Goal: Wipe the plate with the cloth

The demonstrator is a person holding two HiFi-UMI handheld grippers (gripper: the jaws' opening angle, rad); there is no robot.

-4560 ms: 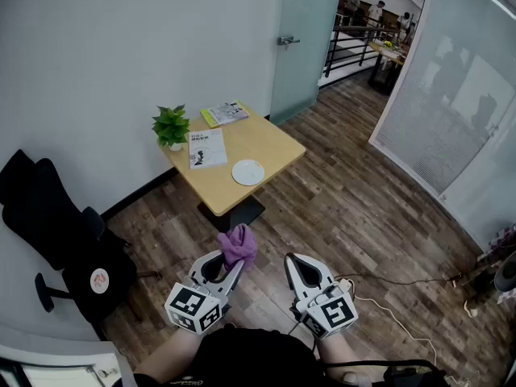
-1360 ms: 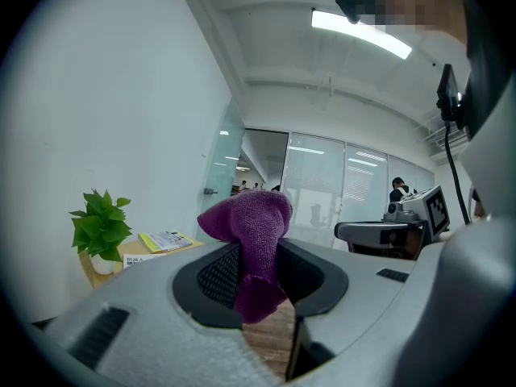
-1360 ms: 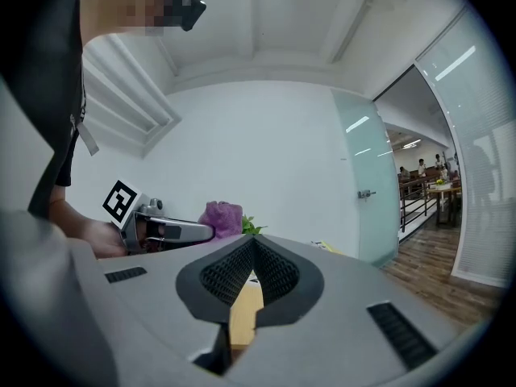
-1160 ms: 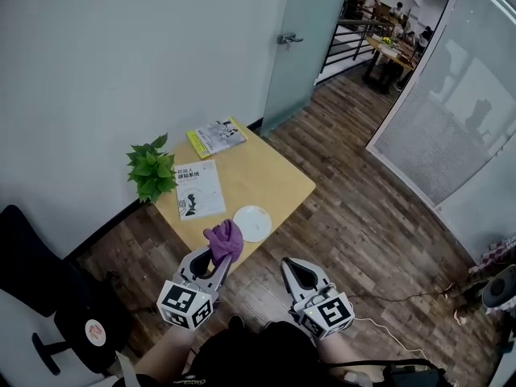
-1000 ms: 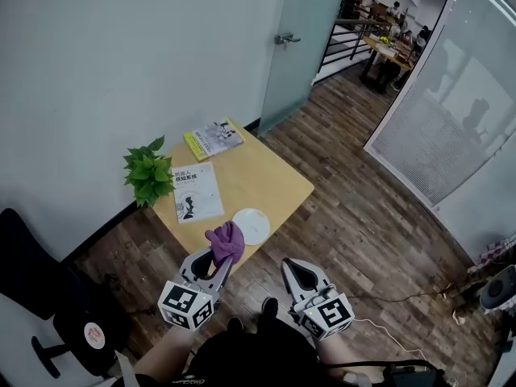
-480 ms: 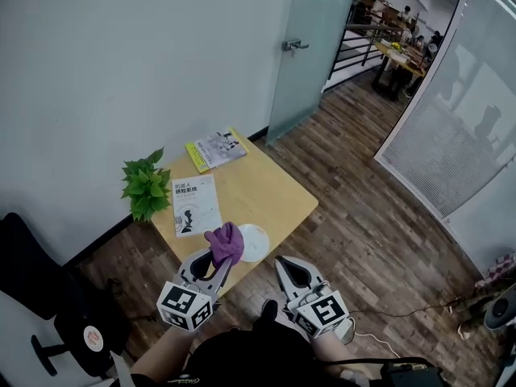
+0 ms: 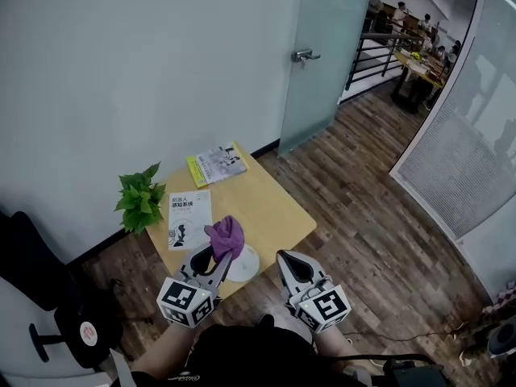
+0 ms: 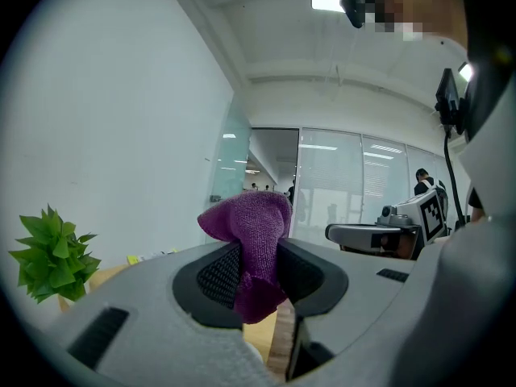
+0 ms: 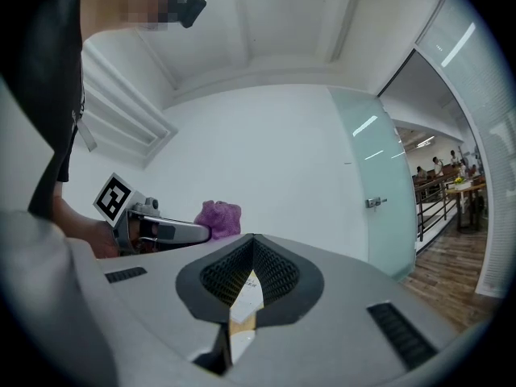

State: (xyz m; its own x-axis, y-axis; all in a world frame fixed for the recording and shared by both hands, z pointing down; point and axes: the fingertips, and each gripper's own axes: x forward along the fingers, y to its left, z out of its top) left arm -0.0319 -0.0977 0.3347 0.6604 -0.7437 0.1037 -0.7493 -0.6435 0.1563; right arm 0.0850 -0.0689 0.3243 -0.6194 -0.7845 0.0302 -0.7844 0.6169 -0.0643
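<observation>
Wooden table (image 7: pixel 270 204) below; left hand-held gripper (image 7: pixel 218 262) clamped on purple cloth (image 7: pixel 226 236); right hand-held gripper (image 7: pixel 287 259) closed, empty.

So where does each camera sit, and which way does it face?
Head view: on the person's head, facing steeply down at table, plate, left gripper, right gripper, arms.
Left gripper view: on the left gripper, along its jaws shut on the purple cloth; right gripper at right.
Right gripper view: on the right gripper, along its shut, empty jaws toward the glass door.
Shared: the cloth shows in all three.
</observation>
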